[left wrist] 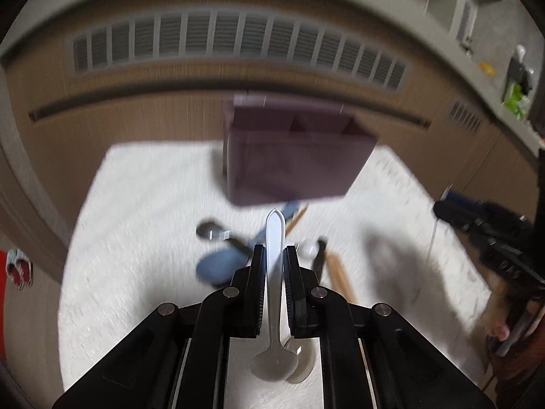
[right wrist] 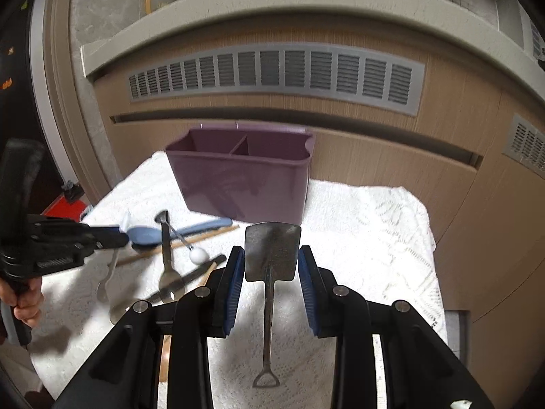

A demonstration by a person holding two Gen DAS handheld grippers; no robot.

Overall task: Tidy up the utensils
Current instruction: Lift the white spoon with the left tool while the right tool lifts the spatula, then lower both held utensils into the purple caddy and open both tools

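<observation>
Left gripper (left wrist: 274,262): you pinch the slim silver metal spoon (left wrist: 273,293) by its handle, short of the purple plastic divided caddy (left wrist: 289,167); bowl hangs low, so it may swing.
Right gripper (right wrist: 271,262): you clamp the dark shovel-shaped metal spoon (right wrist: 271,259) by its blade, below the caddy; it may pivot or clip the rim.

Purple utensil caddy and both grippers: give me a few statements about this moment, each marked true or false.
1. The left gripper holds a white plastic spoon by its handle. True.
2. The right gripper holds a wooden chopstick. False: it grips a shovel-shaped metal spoon by its blade.
3. The purple caddy already holds several utensils. False: the compartments that show look empty.
4. A blue spoon lies on the white cloth in front of the caddy. True.
5. The caddy lies tipped on its side. False: it stands upright.
</observation>
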